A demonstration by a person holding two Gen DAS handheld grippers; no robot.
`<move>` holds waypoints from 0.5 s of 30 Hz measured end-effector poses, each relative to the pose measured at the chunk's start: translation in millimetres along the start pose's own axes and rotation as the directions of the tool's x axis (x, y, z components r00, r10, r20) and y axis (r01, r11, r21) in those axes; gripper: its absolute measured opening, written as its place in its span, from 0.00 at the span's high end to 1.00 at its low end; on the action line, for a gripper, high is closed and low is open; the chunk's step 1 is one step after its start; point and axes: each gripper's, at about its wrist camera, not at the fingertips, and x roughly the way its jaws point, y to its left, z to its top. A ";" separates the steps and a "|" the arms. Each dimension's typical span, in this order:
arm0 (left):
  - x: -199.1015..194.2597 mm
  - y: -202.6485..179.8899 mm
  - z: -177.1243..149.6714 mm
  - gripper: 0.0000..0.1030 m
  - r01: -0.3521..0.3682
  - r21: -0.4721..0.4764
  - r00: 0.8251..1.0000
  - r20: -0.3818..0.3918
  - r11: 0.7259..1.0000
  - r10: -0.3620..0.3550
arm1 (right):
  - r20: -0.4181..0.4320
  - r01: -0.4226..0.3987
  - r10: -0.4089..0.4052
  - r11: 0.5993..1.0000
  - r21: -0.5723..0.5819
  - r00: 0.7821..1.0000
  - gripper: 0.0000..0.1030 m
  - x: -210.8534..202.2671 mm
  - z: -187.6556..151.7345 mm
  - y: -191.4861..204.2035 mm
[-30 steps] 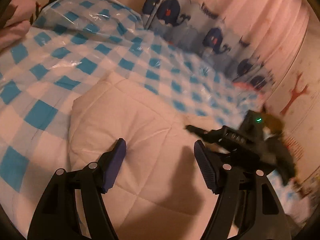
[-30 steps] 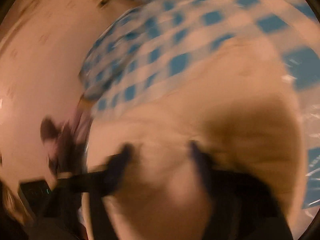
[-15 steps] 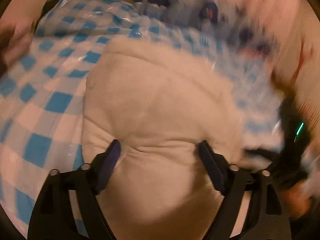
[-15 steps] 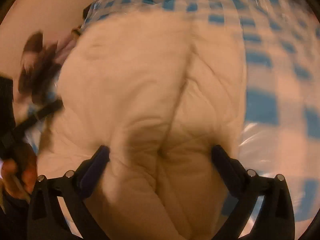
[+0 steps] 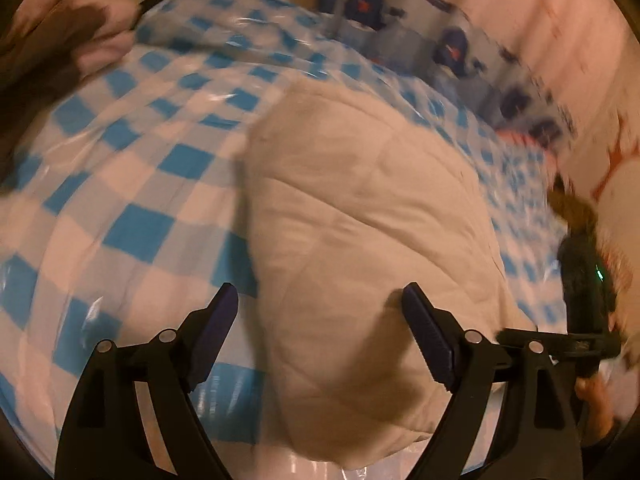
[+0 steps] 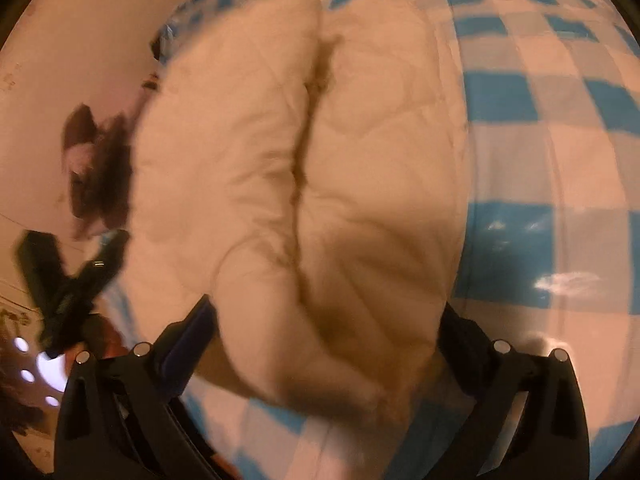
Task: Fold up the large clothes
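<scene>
Two sets of tongs, both spread wide and holding nothing: left tongs point(image 5: 320, 312) hover over the near end of the cream quilted garment point(image 5: 368, 216), right tongs point(image 6: 324, 320) straddle its other end, pads not pressing on the fabric.

Garment sits as a thick folded bundle on the blue-checked bed cover point(image 5: 132, 184), with a deep crease point(image 6: 308, 128) running down its middle in the right view.

Risks, as I judge them:
- Padding is springy. With nothing pinning it, the bundle could puff open along that crease.
- The cover looks glossy, like plastic film. A push on the bundle would likely slide it rather than flatten it.
- Grabbing only the top layer would peel the fold apart.
- In the left view the two tools sit close at the bundle's right side. A crossing move could knock them together.

Room: wide open cover on the left in the left view, and on the right in the right view. Tight on the wall side, where a whale-print cloth point(image 5: 452, 48) lines the bed edge. Near edge of the bundle is close to the bed's edge, so there's little slack for pulling it this way.
</scene>
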 end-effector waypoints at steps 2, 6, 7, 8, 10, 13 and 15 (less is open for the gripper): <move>0.3 17.6 3.2 0.21 0.030 -0.077 0.999 -0.008 0.997 -0.031 | 0.101 -0.068 0.063 0.997 0.040 0.993 0.05 -25.8 4.2 -6.2; 23.5 44.2 9.6 0.19 0.091 -0.234 0.992 -0.066 0.968 -0.109 | 0.138 -0.036 0.016 0.989 0.147 0.990 0.05 -29.9 27.7 -32.0; 30.6 45.6 10.2 0.15 0.094 -0.245 0.990 -0.081 0.965 -0.117 | 0.128 -0.044 0.021 0.983 0.181 0.992 0.05 -22.3 34.9 -39.7; 39.7 44.7 10.6 0.11 0.083 -0.242 0.989 -0.102 0.967 -0.111 | 0.110 -0.055 0.033 0.976 0.209 0.993 0.05 -13.3 42.8 -49.9; 52.7 45.8 9.7 0.09 0.092 -0.265 0.983 -0.131 0.960 -0.130 | 0.063 -0.113 0.099 0.955 0.275 0.993 0.05 13.3 42.3 -64.0; 59.3 45.1 16.9 0.09 0.164 -0.293 0.970 -0.127 0.942 -0.208 | 0.097 -0.183 0.162 0.940 0.289 0.982 0.05 28.5 37.4 -49.7; 44.9 19.7 31.4 0.09 0.191 -0.139 0.977 -0.072 0.972 -0.202 | 0.098 -0.272 0.254 0.914 0.301 0.962 0.05 34.8 31.0 -33.2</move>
